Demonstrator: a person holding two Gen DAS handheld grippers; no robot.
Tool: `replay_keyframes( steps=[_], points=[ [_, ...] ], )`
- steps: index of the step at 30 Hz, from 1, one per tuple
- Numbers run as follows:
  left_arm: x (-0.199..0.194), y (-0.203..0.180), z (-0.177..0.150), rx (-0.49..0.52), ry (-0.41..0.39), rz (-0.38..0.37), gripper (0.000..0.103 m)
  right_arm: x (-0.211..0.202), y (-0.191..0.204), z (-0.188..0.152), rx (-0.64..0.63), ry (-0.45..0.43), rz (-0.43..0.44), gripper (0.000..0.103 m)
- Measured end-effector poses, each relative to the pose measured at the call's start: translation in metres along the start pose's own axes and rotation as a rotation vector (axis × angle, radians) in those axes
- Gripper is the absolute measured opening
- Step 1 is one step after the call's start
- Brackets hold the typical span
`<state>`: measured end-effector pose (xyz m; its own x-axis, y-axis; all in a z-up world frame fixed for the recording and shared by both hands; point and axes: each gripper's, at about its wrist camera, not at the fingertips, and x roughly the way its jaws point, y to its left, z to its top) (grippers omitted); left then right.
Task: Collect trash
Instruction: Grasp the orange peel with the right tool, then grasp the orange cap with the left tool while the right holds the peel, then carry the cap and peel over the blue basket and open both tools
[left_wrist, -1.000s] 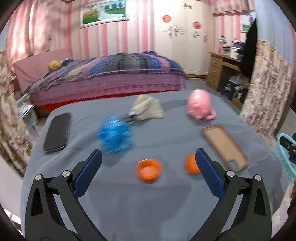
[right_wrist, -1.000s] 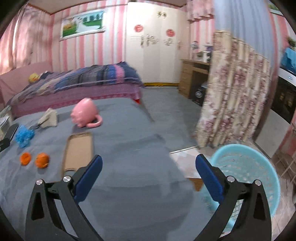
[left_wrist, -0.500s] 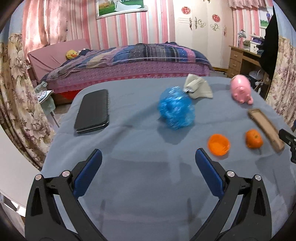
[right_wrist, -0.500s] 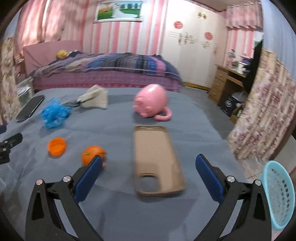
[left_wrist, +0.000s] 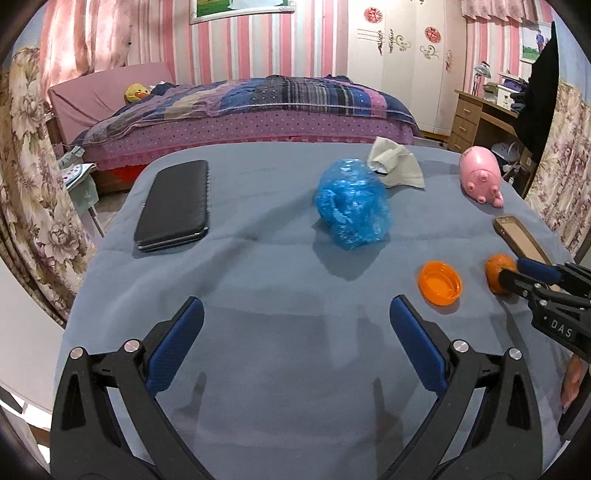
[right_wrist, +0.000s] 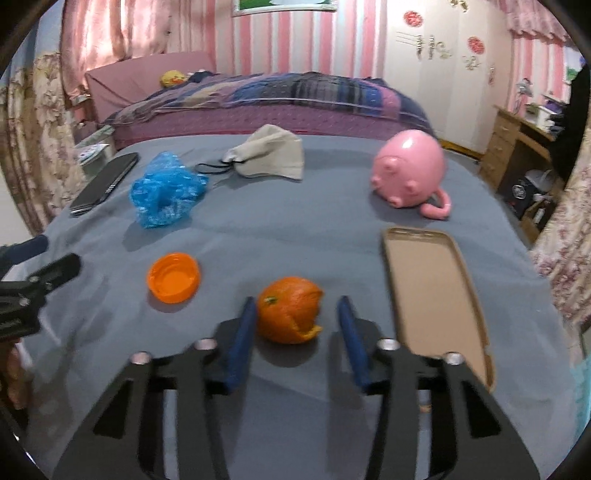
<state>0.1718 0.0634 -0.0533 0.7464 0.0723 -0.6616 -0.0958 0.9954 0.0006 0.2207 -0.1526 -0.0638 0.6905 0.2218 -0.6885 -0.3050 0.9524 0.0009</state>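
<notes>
The right gripper (right_wrist: 297, 314) has just been closing its jaws around the orange peel (right_wrist: 290, 310), which sits between the blue pads near the table's (left_wrist: 280, 354) front edge; a gap shows beside the right pad, so it isn't pinched. The left gripper (left_wrist: 295, 328) hovers wide open over bare cloth, holding nothing. Just left of the peel lies an orange cap (right_wrist: 173, 277). Farther back, mid-table, is a crumpled blue bag (left_wrist: 352, 208), and a grey mask (left_wrist: 397, 167) lies at the far edge.
</notes>
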Motion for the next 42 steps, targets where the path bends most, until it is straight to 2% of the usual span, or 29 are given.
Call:
replay_keyframes(
  steps=[7,13,15,16,18,20,23,24,31,37,42],
  points=[
    [0.007,-0.030,0.008,-0.018,0.027,-0.080,0.097,-0.016,-0.012,0.003,-0.010,-0.043,-0.030,0.026],
    [0.022,-0.074,0.012,0.009,0.082,-0.134,0.097,-0.044,-0.055,0.001,0.058,-0.096,-0.095,0.026],
    [0.029,-0.087,0.013,0.020,0.098,-0.124,0.097,-0.048,-0.068,-0.001,0.080,-0.102,-0.112,0.026],
    [0.034,-0.090,0.013,0.024,0.112,-0.115,0.093,-0.048,-0.073,-0.001,0.085,-0.102,-0.117,0.026],
    [0.045,-0.096,0.014,0.033,0.154,-0.116,0.071,-0.049,-0.083,-0.002,0.103,-0.103,-0.127,0.026],
    [0.050,-0.098,0.014,0.037,0.172,-0.112,0.067,-0.049,-0.094,-0.003,0.129,-0.102,-0.125,0.026],
    [0.046,-0.100,0.017,0.035,0.164,-0.121,0.039,-0.053,-0.106,-0.002,0.159,-0.112,-0.123,0.026],
    [0.044,-0.100,0.017,0.026,0.162,-0.124,0.039,-0.057,-0.110,0.000,0.167,-0.122,-0.123,0.026],
    [0.007,-0.121,0.035,0.048,0.050,-0.119,0.039,-0.087,-0.134,-0.003,0.175,-0.164,-0.148,0.026],
    [-0.033,-0.182,0.051,0.114,-0.062,-0.181,0.039,-0.127,-0.178,-0.021,0.205,-0.185,-0.221,0.026],
    [-0.052,-0.241,0.050,0.187,-0.109,-0.243,0.039,-0.163,-0.222,-0.044,0.244,-0.196,-0.307,0.026]
  ],
)
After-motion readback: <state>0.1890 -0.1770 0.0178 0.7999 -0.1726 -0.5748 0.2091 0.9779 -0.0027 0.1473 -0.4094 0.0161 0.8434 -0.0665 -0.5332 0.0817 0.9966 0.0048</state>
